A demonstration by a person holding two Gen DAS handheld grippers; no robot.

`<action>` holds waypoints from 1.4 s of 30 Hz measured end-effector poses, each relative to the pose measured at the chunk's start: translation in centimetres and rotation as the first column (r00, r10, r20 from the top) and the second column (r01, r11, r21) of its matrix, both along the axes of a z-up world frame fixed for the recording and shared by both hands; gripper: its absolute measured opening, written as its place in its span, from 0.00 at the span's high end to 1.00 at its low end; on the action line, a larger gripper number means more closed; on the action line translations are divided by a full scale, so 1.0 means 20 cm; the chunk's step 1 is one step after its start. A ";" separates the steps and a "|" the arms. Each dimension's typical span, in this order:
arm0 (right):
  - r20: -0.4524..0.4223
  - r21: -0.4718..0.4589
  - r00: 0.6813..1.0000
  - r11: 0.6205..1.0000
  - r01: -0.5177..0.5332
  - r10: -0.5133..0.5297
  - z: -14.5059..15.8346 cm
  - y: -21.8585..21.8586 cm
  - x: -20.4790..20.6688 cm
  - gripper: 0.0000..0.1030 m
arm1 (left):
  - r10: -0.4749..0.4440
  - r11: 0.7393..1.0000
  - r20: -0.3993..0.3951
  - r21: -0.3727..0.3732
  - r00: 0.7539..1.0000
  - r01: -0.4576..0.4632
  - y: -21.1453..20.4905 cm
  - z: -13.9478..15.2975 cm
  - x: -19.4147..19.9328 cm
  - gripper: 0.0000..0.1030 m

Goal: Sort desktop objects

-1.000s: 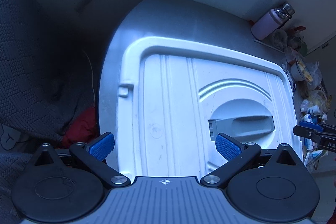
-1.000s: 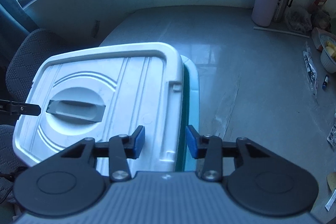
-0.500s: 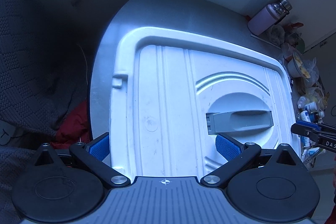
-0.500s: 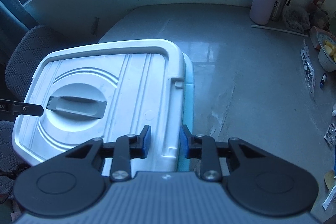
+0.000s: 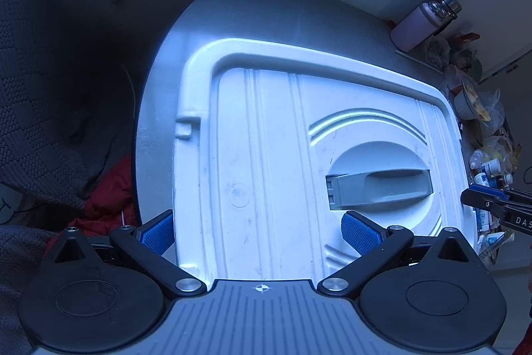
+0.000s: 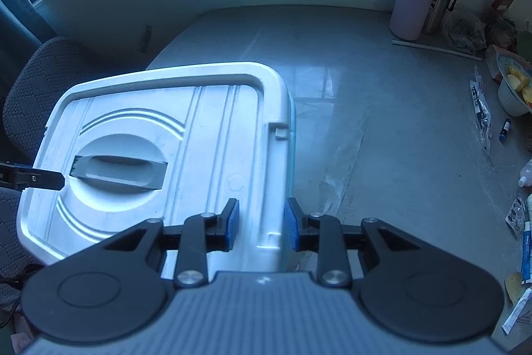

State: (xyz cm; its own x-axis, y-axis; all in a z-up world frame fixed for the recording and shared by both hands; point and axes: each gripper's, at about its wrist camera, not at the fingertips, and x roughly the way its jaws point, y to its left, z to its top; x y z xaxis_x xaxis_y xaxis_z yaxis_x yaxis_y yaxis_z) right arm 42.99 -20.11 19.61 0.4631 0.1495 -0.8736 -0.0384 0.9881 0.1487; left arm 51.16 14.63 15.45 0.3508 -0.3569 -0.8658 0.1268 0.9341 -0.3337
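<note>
A white box lid (image 5: 282, 162) with a grey recessed handle (image 5: 379, 185) lies on a pale blue storage box on the grey table. My left gripper (image 5: 259, 233) is open wide, one pad off the lid's left end, the other over the lid. In the right wrist view the same lid (image 6: 159, 148) and its handle (image 6: 116, 172) show. My right gripper (image 6: 261, 223) straddles the lid's right rim, its pads close to the rim on both sides; whether they touch it I cannot tell. The blue box edge (image 6: 291, 138) shows under the lid.
Two flasks (image 6: 425, 2) stand at the back right. A bowl of fruit (image 6: 515, 88), packets, a pen (image 6: 504, 129) and small bottles lie along the right edge. A dark chair (image 6: 30, 88) sits to the left, red cloth (image 5: 109, 192) below it.
My right gripper has narrowed around the lid's right rim. The lid has shifted a little to the right in the left wrist view. My left gripper stays wide open.
</note>
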 end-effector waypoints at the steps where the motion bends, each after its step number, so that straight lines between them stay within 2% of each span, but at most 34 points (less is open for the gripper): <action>1: -0.002 -0.003 1.000 1.000 0.002 -0.002 0.00 0.00 0.00 0.71 | -0.002 1.000 0.000 0.001 1.000 0.002 -0.01 0.00 0.00 0.00; 6: -0.026 0.008 1.000 1.000 0.018 -0.017 -0.04 -0.02 0.00 0.71 | -0.021 0.999 0.018 0.034 1.000 0.021 -0.04 0.00 0.00 0.00; 10: -0.021 0.024 0.999 0.999 0.038 -0.038 -0.05 -0.03 -0.01 0.67 | -0.012 1.000 0.017 0.021 1.000 0.012 -0.01 0.00 -0.01 0.00; 14: -0.009 0.006 0.999 0.999 0.050 -0.050 -0.04 -0.02 -0.01 0.60 | -0.001 0.998 0.047 0.055 0.999 -0.001 0.00 0.02 -0.04 0.00; 19: 0.028 0.004 0.995 0.996 0.094 -0.094 -0.04 -0.02 -0.07 0.56 | 0.001 0.998 0.067 0.056 0.998 -0.005 0.00 0.04 -0.09 0.00; 22: 0.094 0.015 0.991 0.995 0.098 -0.099 0.01 -0.01 -0.15 0.50 | 0.017 0.997 0.139 0.069 0.990 -0.027 0.00 0.10 -0.16 0.00; 25: 0.181 -0.016 0.979 0.995 0.096 -0.091 0.07 0.02 -0.26 0.44 | 0.034 0.994 0.240 0.095 0.970 -0.058 -0.02 0.19 -0.26 0.00; 31: 0.346 -0.072 0.934 0.990 0.121 -0.089 0.15 0.07 -0.52 0.32 | 0.020 0.978 0.437 0.179 0.899 -0.109 -0.16 0.29 -0.60 0.00; 34: 0.418 -0.100 0.905 0.986 0.135 -0.082 0.14 0.09 -0.67 0.24 | 0.009 0.977 0.495 0.180 0.869 -0.112 -0.23 0.26 -0.80 0.00; 39: 0.479 -0.083 0.874 0.987 0.139 -0.083 0.03 0.12 -0.91 0.19 | 0.097 0.969 0.526 0.145 0.845 -0.201 -0.31 0.11 -1.06 0.00; 42: 0.498 -0.070 0.864 0.990 0.123 -0.072 -0.09 0.17 -1.04 0.17 | 0.142 0.956 0.563 0.137 0.814 -0.261 -0.32 0.00 -1.22 0.00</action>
State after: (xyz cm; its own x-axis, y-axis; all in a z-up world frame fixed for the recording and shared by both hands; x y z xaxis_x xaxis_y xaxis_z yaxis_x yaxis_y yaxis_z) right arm 22.10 -16.71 17.84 0.8448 0.0084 -0.5350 0.0157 0.9991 0.0405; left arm 26.80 8.25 15.35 0.8278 -0.0674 -0.5569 0.0321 0.9968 -0.0729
